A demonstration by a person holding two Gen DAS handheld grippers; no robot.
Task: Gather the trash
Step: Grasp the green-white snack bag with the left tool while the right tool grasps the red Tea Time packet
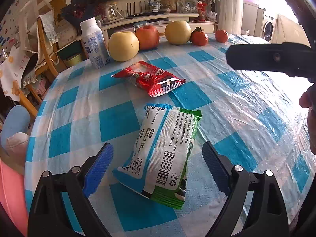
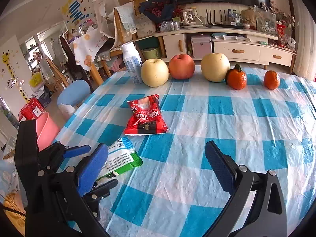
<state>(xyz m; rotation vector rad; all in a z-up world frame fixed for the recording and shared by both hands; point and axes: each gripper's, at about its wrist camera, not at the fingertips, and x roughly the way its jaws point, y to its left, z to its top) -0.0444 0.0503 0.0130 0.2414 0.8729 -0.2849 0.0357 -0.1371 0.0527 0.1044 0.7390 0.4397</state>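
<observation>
A green and white wrapper [image 1: 160,154] lies on the blue checked tablecloth [image 1: 237,102], between the open jaws of my left gripper [image 1: 158,165], which does not touch it. A red snack wrapper [image 1: 150,78] lies just beyond it. In the right wrist view the red wrapper [image 2: 146,116] lies ahead and left, and the green wrapper [image 2: 122,160] shows partly behind my left finger. My right gripper [image 2: 156,164] is open and empty over bare cloth. The left gripper's body [image 2: 59,169] shows at the lower left.
A white bottle [image 2: 132,63], two yellow pears [image 2: 155,72], a red apple [image 2: 181,66] and two tangerines [image 2: 237,78] line the table's far edge. A pink bin [image 2: 46,130] stands off the table's left side, near a blue stool [image 2: 73,94].
</observation>
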